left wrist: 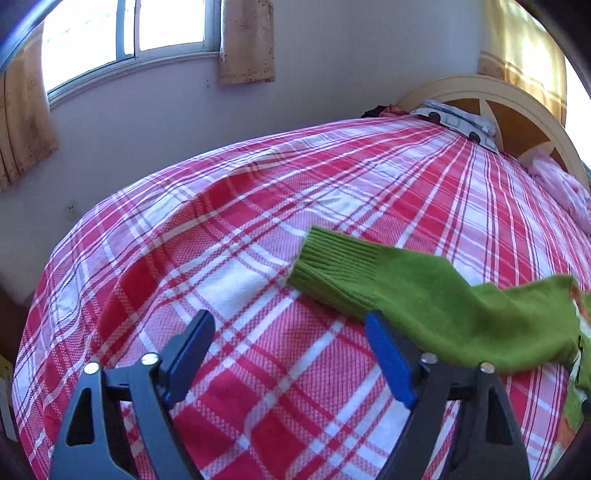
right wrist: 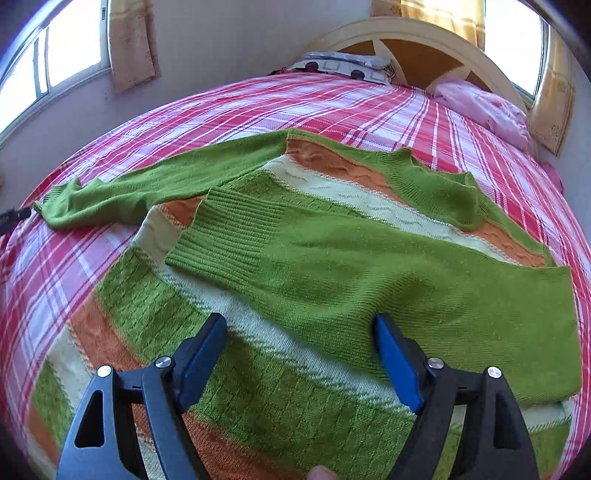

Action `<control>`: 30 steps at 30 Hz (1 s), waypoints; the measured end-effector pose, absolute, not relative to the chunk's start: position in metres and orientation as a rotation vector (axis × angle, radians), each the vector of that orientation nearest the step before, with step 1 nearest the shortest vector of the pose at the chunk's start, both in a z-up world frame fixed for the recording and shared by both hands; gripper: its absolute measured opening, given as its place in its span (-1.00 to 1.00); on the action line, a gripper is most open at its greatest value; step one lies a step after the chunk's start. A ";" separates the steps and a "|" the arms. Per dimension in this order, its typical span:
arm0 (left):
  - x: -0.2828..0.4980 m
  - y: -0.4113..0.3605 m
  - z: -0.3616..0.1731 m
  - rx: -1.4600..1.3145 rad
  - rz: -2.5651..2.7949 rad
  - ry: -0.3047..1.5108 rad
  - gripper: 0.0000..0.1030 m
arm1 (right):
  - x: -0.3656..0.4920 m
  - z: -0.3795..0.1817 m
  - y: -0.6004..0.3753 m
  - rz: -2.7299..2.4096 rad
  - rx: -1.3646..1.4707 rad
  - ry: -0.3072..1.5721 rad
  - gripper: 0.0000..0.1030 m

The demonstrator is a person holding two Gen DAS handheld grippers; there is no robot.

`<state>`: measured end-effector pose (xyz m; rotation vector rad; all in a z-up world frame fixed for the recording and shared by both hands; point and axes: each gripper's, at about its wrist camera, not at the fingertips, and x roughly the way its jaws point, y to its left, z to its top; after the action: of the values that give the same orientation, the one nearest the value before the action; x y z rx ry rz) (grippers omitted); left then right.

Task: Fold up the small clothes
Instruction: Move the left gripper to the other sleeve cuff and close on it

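Note:
A small green sweater [right wrist: 332,266] with orange and cream stripes lies flat on the bed. Its right sleeve [right wrist: 369,273] is folded across the body, ribbed cuff [right wrist: 225,236] pointing left. Its other sleeve [right wrist: 155,184] stretches out to the left on the bedspread. My right gripper [right wrist: 299,332] is open and empty, hovering over the folded sleeve and the sweater's lower body. In the left wrist view, the outstretched sleeve [left wrist: 424,295] lies to the right, its cuff [left wrist: 332,258] ahead. My left gripper [left wrist: 288,332] is open and empty above the bedspread, its right finger beside the sleeve.
The bed has a red and white plaid bedspread [left wrist: 221,258]. A patterned pillow [right wrist: 347,66] and a pink bundle of cloth [right wrist: 487,107] lie by the cream headboard [right wrist: 424,33]. Windows with tan curtains [left wrist: 247,40] line the wall behind.

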<state>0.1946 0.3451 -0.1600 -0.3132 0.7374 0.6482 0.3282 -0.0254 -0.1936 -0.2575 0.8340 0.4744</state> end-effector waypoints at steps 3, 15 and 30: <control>0.203 0.350 -0.160 -0.348 0.621 0.737 0.38 | 0.330 -0.195 -0.029 0.480 -0.238 0.839 0.62; 0.236 0.363 -0.180 -0.481 0.627 0.773 0.22 | 0.329 -0.194 -0.031 0.475 -0.234 0.825 0.63; 0.218 0.366 -0.149 -0.485 0.576 0.649 -0.84 | 0.326 -0.194 -0.031 0.467 -0.237 0.818 0.63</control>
<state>0.2183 0.3656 -0.1492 -0.4854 0.6488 0.5759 0.3263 -0.0306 -0.1941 -0.2365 0.8179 0.4671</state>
